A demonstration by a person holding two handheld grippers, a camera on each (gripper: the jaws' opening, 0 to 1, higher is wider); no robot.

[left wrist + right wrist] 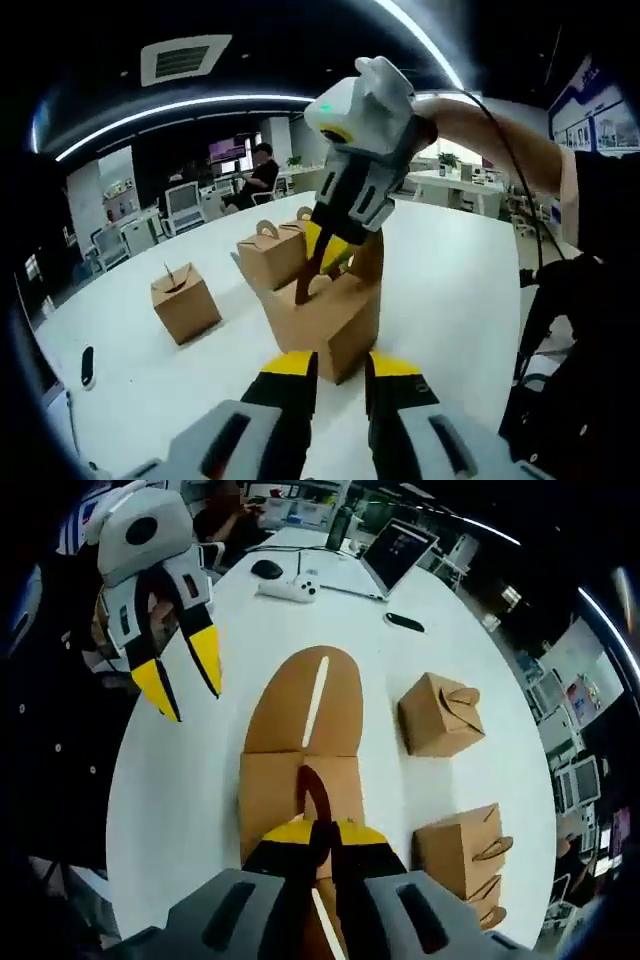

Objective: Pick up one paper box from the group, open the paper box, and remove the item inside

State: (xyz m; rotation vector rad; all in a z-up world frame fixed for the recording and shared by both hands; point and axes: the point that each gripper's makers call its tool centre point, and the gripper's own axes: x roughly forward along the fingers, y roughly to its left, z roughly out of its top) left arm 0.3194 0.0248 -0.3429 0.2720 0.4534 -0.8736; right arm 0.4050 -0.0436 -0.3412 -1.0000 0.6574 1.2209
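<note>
right gripper (322, 842): we see jaws pinched on brown tab of open brown paper box (300, 770)
left gripper (183, 676): jaws apart, beside box
closed brown boxes (440, 715): on white table (190, 770)

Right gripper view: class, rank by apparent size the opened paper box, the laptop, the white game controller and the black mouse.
1. Opened paper box, though nearest the camera.
2. Laptop.
3. White game controller.
4. Black mouse.
The far items' true sizes stay unsure.

The right gripper (325, 262) reaches down from above on a bare forearm (500, 140), its yellow-tipped jaws pinched together on the top flap of a box (325, 315), while the left gripper (182, 685) hovers just beside it, jaws parted and empty.
</note>
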